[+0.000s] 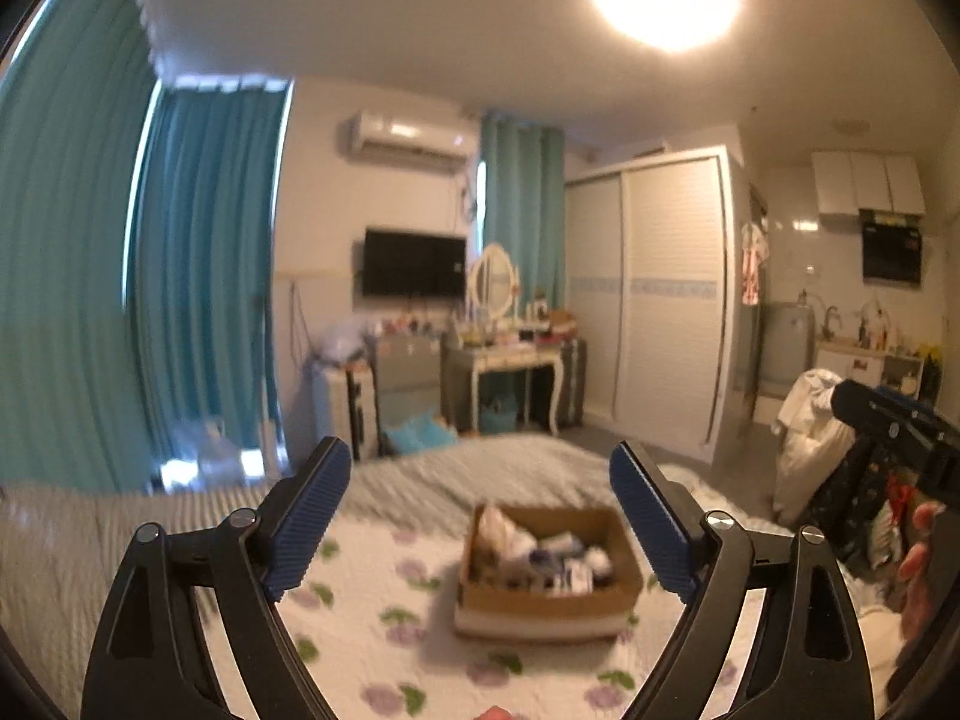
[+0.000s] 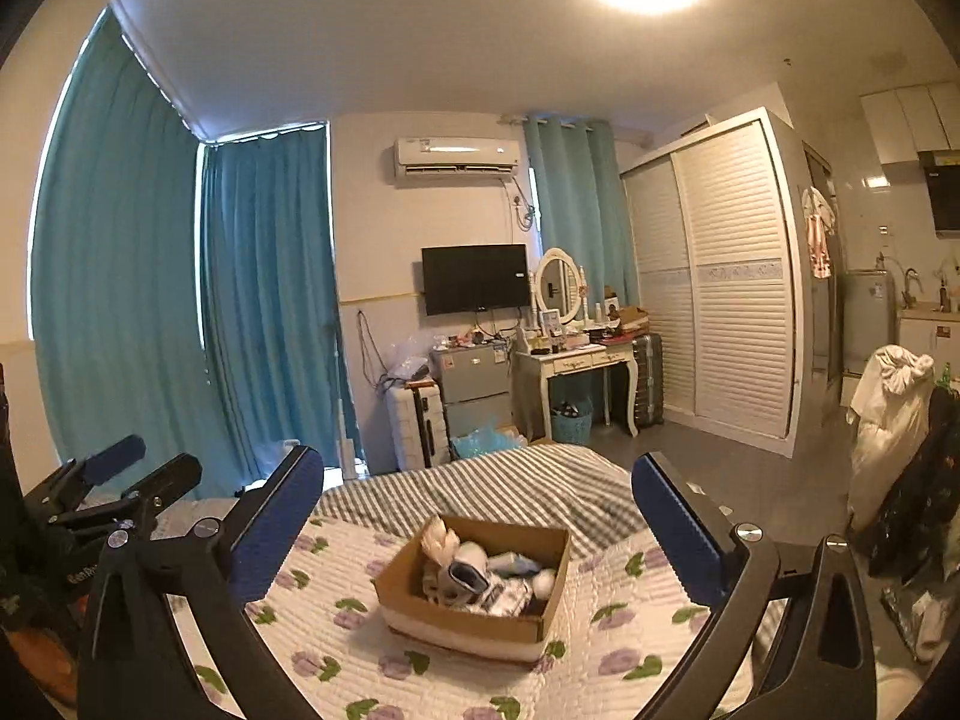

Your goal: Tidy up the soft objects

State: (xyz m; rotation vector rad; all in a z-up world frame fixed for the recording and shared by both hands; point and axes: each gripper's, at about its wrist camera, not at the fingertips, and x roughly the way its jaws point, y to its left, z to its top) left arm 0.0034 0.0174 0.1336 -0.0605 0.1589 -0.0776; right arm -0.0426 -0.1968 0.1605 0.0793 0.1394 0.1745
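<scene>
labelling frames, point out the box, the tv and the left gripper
box (image 2: 462, 621): right wrist view, front cardboard wall
tv (image 2: 474, 278): right wrist view, screen middle
left gripper (image 1: 480, 516): left wrist view, midway between fingertips

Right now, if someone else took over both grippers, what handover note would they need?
Left gripper: open, empty, raised over the bed.
Right gripper: open, empty, also raised.
Cardboard box sits on the floral quilt, already holding a jumble of small soft items.
Done: cannot tell from here; nothing is held.
Left: approach the box and sort its contents.
</scene>
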